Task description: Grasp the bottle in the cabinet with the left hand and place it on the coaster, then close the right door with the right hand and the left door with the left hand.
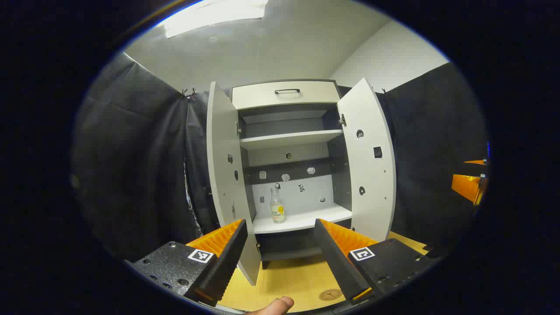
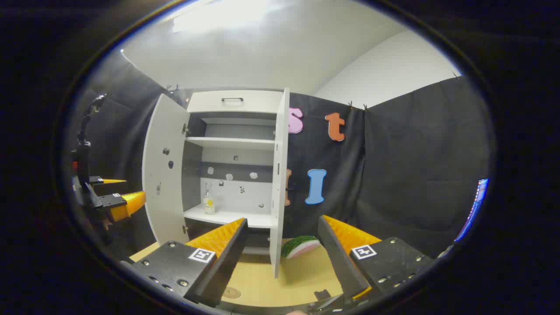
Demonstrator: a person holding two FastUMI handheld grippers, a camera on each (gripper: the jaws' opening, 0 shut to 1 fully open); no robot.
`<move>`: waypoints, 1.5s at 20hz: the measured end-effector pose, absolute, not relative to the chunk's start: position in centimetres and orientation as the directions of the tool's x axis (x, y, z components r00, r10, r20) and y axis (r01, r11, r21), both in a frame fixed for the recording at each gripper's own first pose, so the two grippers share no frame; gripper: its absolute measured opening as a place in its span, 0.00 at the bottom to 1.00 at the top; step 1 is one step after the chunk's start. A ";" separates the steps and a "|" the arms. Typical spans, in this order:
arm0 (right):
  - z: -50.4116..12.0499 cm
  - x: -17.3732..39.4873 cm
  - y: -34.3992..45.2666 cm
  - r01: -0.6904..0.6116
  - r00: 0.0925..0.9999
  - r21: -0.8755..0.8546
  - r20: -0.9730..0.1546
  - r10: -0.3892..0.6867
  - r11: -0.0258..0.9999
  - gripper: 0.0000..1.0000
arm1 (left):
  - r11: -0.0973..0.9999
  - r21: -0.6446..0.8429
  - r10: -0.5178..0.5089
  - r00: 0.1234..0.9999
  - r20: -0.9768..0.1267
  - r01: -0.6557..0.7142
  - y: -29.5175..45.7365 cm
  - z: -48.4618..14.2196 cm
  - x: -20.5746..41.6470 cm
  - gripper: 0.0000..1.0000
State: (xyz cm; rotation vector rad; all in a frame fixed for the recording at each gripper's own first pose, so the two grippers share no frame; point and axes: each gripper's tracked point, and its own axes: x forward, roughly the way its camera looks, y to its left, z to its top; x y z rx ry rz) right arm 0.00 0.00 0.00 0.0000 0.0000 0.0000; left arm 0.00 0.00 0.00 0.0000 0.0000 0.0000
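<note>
A clear glass bottle (image 1: 277, 205) with a yellow label stands upright on the cabinet's lower shelf (image 1: 302, 220), left of centre; the bottle (image 2: 208, 199) is small in the right gripper view. Both white doors hang wide: left door (image 1: 225, 175), right door (image 1: 367, 162). The right door (image 2: 278, 183) is edge-on in the right gripper view. A round brown coaster (image 1: 330, 294) lies flat on the wooden table in front of the cabinet. My left gripper (image 1: 280, 262) is open and empty, well short of the shelf. My right gripper (image 2: 282, 258) is open and empty too.
A watermelon slice (image 2: 299, 246) lies on the table right of the right door. A drawer with a dark handle (image 1: 287, 91) tops the cabinet above an upper shelf (image 1: 291, 139). A fingertip (image 1: 280, 304) shows at the bottom edge. Black cloth walls stand on both sides.
</note>
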 end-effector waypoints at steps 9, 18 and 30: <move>-0.5 2.3 2.0 -0.059 0.998 0.003 -0.010 0.059 0.998 0.98 | 0.998 -0.054 0.013 0.995 -0.094 -0.018 0.8 -2.9 0.8 0.97; -0.7 7.0 4.7 -0.087 0.996 -0.011 0.005 0.087 0.996 0.93 | 0.997 -0.073 -0.039 0.994 -0.105 0.031 0.4 -4.9 6.3 0.98; -2.7 13.8 6.7 -0.022 1.000 -0.001 0.009 0.022 1.000 0.98 | 0.991 -0.127 -0.050 0.997 -0.066 0.041 0.3 -10.8 24.9 0.98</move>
